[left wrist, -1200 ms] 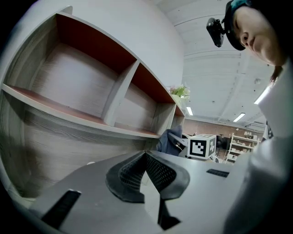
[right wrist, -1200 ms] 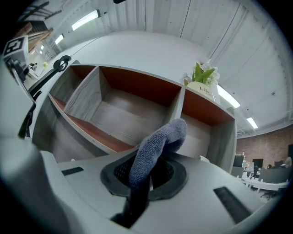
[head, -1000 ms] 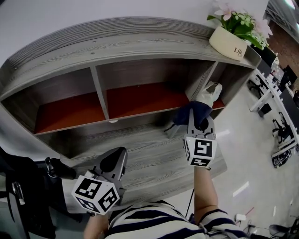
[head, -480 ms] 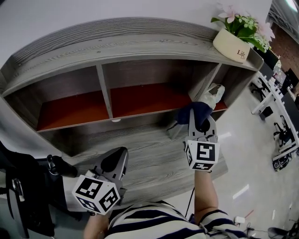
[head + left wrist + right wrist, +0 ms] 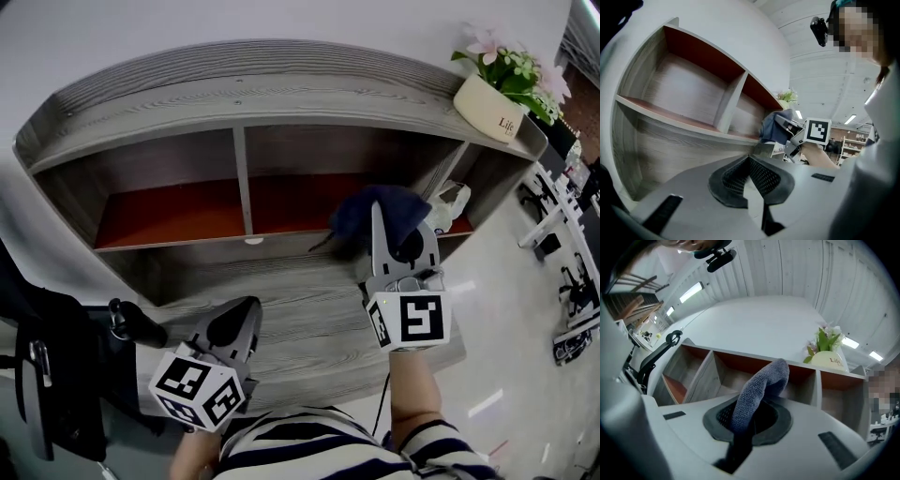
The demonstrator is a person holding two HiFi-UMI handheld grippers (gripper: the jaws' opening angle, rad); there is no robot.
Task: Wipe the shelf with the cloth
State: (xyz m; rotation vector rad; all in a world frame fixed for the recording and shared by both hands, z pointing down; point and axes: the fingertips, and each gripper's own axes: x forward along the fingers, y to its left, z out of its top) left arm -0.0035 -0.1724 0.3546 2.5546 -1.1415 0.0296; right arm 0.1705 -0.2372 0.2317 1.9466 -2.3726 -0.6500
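Blue cloth [image 5: 375, 212] gripped by right claw [image 5: 751, 422] covers its tip; left claw [image 5: 751, 183] clenched, empty

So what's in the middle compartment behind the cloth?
Its red floor and grey back wall show, nothing on them; the cloth in the right gripper covers its right end.

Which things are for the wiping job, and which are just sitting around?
For the job: cloth, right gripper pinching it, shelf.
Just sitting around: flower pot on top, white crumpled thing in the right-end compartment, left gripper, shut and empty.
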